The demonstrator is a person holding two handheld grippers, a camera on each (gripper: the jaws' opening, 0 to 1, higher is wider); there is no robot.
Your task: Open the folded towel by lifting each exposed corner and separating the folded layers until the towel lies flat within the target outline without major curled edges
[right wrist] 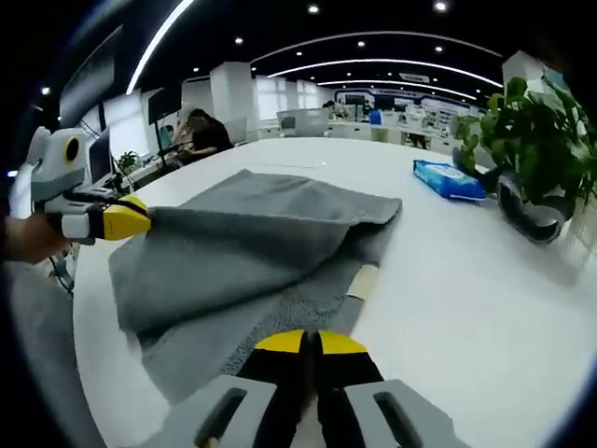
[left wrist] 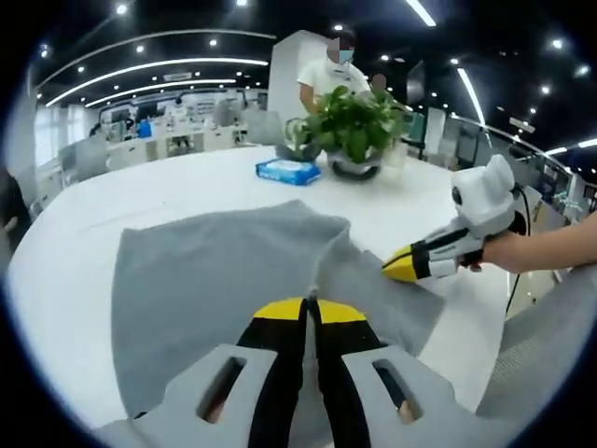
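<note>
The grey towel lies on the white table, part folded, its upper layer raised. Both grippers pinch its near edge: the left gripper has its jaws pressed together on the cloth, and so does the right gripper. To do this well, draw the two held points apart and outward, low over the table, so the fold opens without curling
</note>
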